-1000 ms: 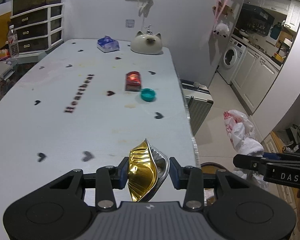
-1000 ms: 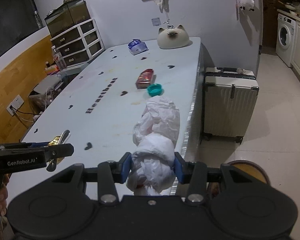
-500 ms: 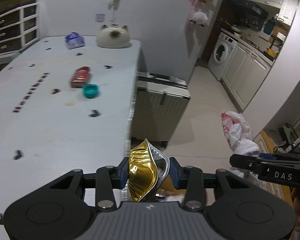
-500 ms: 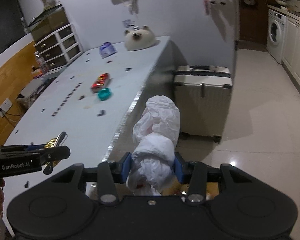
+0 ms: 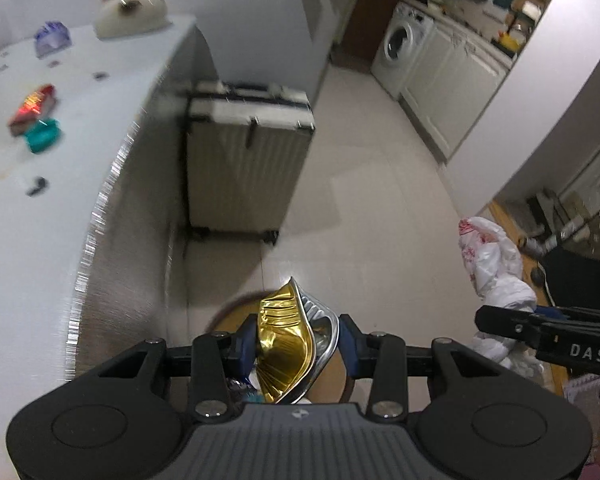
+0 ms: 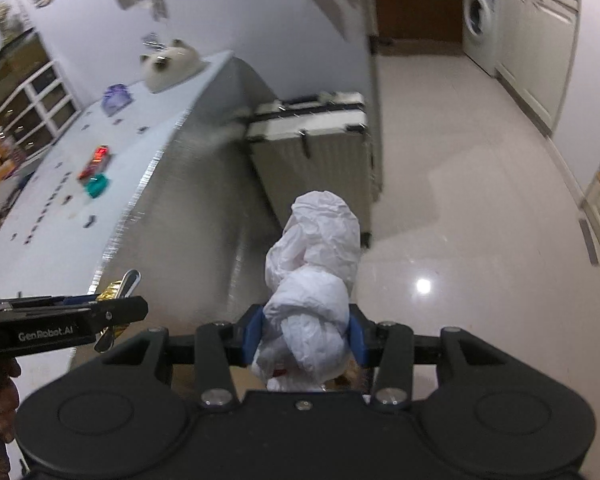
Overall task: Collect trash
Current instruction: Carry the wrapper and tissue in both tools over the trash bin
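Gripping crumpled gold foil (image 5: 284, 344), our left gripper (image 5: 298, 342) hangs over a bin (image 5: 236, 316) mostly hidden beneath it. Our right gripper (image 6: 306, 336) clamps a white bag (image 6: 314, 276); below it, only blurred scraps show.

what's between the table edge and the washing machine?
In the left wrist view, a pale ribbed suitcase stands upright beside the table; past it only bare floor tiles reach the washing machine.
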`<state>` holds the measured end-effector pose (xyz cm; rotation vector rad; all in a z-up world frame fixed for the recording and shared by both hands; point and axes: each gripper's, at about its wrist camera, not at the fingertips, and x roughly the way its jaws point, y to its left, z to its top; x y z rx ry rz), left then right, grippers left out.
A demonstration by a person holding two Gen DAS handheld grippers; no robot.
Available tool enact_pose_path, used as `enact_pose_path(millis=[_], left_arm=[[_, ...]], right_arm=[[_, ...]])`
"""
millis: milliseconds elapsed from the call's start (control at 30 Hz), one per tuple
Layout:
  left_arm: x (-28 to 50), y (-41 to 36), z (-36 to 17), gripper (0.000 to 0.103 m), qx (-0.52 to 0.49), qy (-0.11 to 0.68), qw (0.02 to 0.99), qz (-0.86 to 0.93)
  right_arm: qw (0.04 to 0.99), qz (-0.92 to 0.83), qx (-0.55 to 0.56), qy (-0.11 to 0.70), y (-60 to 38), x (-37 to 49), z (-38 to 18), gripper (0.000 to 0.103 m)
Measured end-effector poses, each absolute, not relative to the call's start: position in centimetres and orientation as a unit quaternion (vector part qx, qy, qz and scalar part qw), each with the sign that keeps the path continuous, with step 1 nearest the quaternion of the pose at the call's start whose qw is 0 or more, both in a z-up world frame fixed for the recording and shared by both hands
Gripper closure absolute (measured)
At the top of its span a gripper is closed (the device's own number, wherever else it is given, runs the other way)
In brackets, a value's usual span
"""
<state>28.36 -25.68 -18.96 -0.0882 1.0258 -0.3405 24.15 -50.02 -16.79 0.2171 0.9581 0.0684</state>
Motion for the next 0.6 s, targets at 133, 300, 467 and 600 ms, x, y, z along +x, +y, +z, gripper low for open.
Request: enact_pose_path(millis=[133,300,467,600], left_arm=[[30.0,-27.6,-22.6,0.061,-0.028,0.520,0.837,-0.168],[31.9,-29.0,-29.0,0.061,-0.008,0.567,0.805,-0.174],[33.6,-29.6,-36.2,0.061,0.013,0.624,0.759,-0.183],[34.4,-29.6,-41.4,0.061,0.029,0.661,0.724,-0.194]], right_arm=[[0.869,0.016,0.121,0.480,-51.8,24.3,-19.7,0.058],[0.850,0.008,0.139,0.508,-52.5,25.1,-24.6,0.058],[0.831,0.008,0.154,0.534,-51.9,26.4,-29.6,0.058],[0.817,0.021,0.161,0.554,-51.0,27.8,-33.0,0.058]])
